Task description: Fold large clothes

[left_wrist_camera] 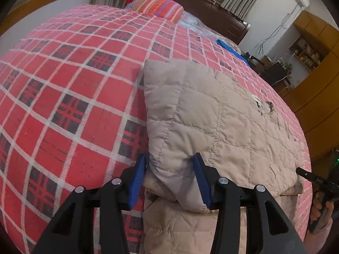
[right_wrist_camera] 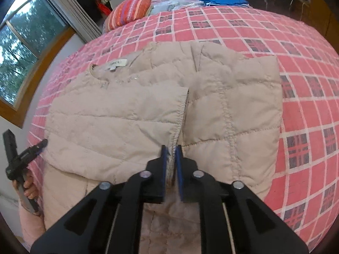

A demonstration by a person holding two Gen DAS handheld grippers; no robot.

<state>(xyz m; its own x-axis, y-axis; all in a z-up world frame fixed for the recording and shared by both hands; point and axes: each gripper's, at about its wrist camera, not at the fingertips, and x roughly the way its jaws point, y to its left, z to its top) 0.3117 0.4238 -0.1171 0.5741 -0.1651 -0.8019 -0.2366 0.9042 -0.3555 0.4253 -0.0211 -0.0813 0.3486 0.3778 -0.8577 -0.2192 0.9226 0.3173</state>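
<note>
Your left gripper stands wide open astride a folded corner of the jacket on the bed. Your right gripper pinches its stitched edge, nearly closed.

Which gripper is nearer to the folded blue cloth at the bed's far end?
Right. The right gripper holds the jacket mid-hem, across from the blue cloth; the left gripper is farther off, at its left edge.
</note>
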